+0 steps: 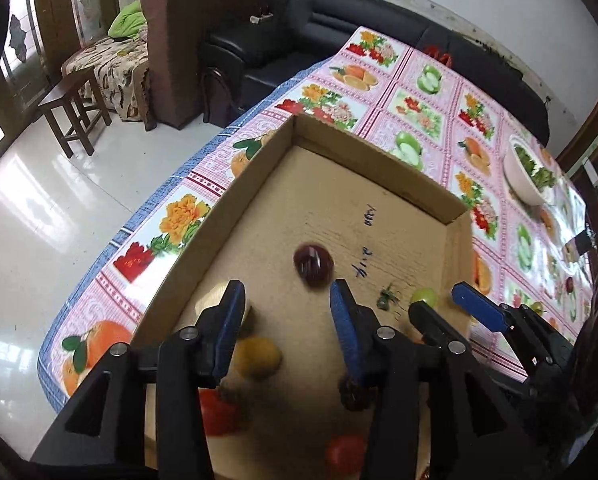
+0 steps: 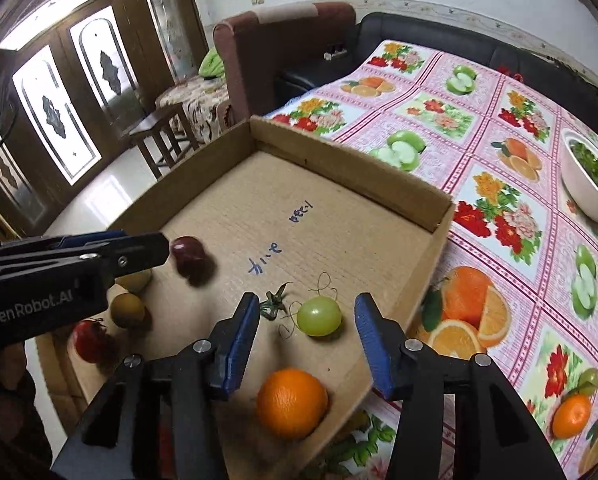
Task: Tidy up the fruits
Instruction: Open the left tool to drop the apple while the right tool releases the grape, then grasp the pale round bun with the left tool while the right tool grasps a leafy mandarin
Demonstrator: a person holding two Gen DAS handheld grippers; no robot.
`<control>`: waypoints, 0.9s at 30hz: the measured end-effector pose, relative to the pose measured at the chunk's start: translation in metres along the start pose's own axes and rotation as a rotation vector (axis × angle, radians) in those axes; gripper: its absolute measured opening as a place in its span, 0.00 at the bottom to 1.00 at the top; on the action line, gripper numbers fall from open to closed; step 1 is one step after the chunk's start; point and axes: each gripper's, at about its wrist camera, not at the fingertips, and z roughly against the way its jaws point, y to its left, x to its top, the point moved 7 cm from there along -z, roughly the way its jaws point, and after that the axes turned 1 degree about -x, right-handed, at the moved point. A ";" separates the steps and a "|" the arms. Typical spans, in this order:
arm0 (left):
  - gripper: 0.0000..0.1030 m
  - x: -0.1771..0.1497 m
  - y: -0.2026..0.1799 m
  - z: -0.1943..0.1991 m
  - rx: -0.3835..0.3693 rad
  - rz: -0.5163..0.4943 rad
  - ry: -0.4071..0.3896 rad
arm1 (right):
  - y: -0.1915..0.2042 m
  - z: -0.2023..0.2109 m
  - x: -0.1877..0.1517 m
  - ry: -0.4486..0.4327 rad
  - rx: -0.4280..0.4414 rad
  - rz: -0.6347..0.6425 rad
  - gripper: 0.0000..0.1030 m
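Observation:
A shallow cardboard box (image 1: 379, 160) (image 2: 355, 168) lies on the table. A dark red fruit (image 1: 313, 265) (image 2: 189, 258) is blurred over the box floor, just beyond my open, empty left gripper (image 1: 287, 300) (image 2: 155, 246). Under that gripper lie a yellow fruit (image 1: 257, 356), red fruits (image 1: 219, 412) (image 2: 89, 340) and a dark fruit (image 1: 353, 394). My right gripper (image 2: 307, 312) (image 1: 439, 300) is open and empty above a green grape-like fruit (image 2: 319, 316) (image 1: 425, 296) and an orange (image 2: 291, 402). A green stem (image 2: 273, 302) lies beside them.
A white bowl of greens (image 2: 587, 196) (image 1: 519, 184) stands on the fruit-print tablecloth (image 2: 499, 208) to the right of the box. A black sofa (image 1: 339, 16), a brown armchair (image 1: 187, 40) and a wooden stool (image 1: 73, 108) stand beyond the table's far edge.

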 end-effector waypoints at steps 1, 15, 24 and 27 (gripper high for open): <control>0.41 -0.002 -0.001 0.004 -0.005 0.001 -0.005 | -0.002 0.004 -0.001 -0.006 0.003 -0.008 0.49; 0.41 -0.047 -0.037 0.052 -0.079 -0.048 -0.060 | -0.056 0.099 -0.050 -0.139 0.016 -0.189 0.49; 0.41 -0.093 -0.090 0.069 -0.152 -0.169 -0.036 | -0.117 0.150 -0.106 -0.189 -0.040 -0.326 0.51; 0.41 -0.111 -0.103 0.075 -0.171 -0.203 -0.025 | -0.132 0.161 -0.121 -0.202 -0.045 -0.366 0.51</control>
